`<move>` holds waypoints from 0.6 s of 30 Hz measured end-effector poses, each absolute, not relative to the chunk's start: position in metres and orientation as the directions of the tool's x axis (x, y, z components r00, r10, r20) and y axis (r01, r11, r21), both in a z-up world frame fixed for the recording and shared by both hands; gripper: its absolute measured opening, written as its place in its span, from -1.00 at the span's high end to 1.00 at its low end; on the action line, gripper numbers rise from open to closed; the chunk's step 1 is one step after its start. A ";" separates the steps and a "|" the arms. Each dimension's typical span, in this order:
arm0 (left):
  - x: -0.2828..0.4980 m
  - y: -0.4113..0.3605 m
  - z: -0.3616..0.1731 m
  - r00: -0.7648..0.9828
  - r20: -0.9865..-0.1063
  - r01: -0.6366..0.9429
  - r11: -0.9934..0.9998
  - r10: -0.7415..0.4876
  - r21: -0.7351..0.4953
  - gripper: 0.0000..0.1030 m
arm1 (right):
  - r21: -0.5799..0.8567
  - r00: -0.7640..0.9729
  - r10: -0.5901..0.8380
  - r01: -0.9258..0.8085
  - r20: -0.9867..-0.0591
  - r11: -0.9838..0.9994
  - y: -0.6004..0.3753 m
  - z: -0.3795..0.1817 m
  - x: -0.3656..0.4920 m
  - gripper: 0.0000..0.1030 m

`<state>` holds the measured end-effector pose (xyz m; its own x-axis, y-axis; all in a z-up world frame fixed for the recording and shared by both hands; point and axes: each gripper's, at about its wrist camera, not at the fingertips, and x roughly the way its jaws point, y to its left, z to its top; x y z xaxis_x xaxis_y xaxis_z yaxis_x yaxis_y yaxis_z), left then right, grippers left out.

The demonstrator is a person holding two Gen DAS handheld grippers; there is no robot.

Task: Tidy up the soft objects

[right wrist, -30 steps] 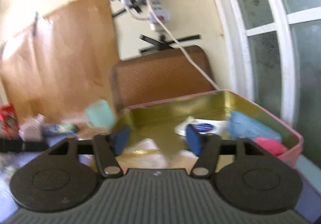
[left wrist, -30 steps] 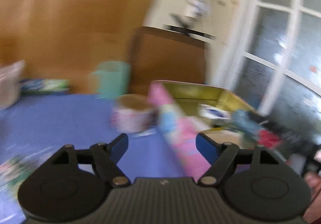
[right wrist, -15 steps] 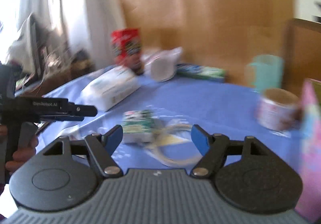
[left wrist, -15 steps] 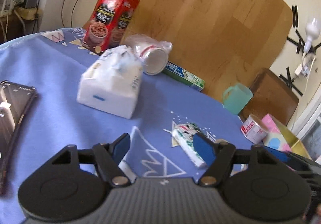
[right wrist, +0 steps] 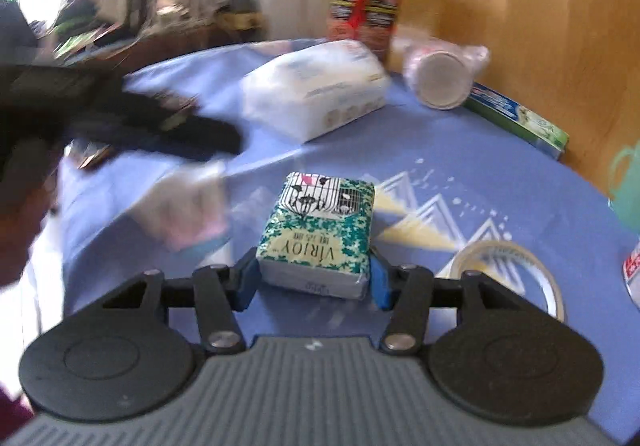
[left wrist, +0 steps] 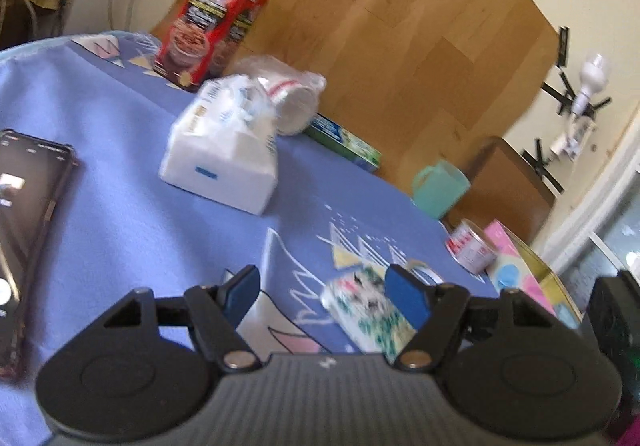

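The green patterned tissue pack [right wrist: 318, 234] lies flat on the blue-clothed bench [right wrist: 460, 150], and the right tool [right wrist: 314, 280] has just been closing, its blue pads now pressed against the pack's two near sides. The left tool [left wrist: 322, 296] hangs spread above the cloth with nothing between its pads, the same pack [left wrist: 368, 312] just beside its right finger. Farther back lie a large white tissue pack [right wrist: 316, 86], a wrapped cup stack [right wrist: 440, 76] and a red box [right wrist: 366, 2].

Right gripper [right wrist: 314, 278] has just closed, apparently gripping the tissue pack [right wrist: 320, 234].
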<state>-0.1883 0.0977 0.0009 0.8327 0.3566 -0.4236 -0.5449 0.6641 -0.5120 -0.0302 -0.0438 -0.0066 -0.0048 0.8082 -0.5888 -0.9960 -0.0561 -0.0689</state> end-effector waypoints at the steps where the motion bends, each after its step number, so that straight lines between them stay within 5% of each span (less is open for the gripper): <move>1: -0.186 0.096 0.000 0.840 -0.426 -0.531 0.671 0.336 -0.518 -0.37 | -0.061 0.004 0.808 -0.997 -0.589 -0.040 -0.051 -0.006 -0.028 -0.24; 6: -0.163 0.086 -0.004 0.861 -0.447 -0.476 0.692 0.241 -0.543 -0.30 | -0.020 0.018 0.815 -1.000 -0.579 0.008 -0.064 -0.006 -0.023 -0.40; 8: -0.147 0.081 -0.009 0.851 -0.492 -0.466 0.697 0.185 -0.544 0.10 | -0.006 0.000 0.810 -1.000 -0.587 -0.004 -0.059 -0.008 -0.023 -0.30; 10: -0.131 0.077 -0.016 0.831 -0.530 -0.481 0.697 0.169 -0.532 0.28 | -0.025 0.020 0.822 -1.000 -0.569 0.007 -0.059 -0.008 -0.027 -0.06; 18: -0.064 0.032 0.040 0.877 -0.475 -0.305 0.849 0.075 -0.431 0.28 | 0.001 0.194 0.897 -0.977 -0.396 0.212 -0.124 0.022 0.010 -0.02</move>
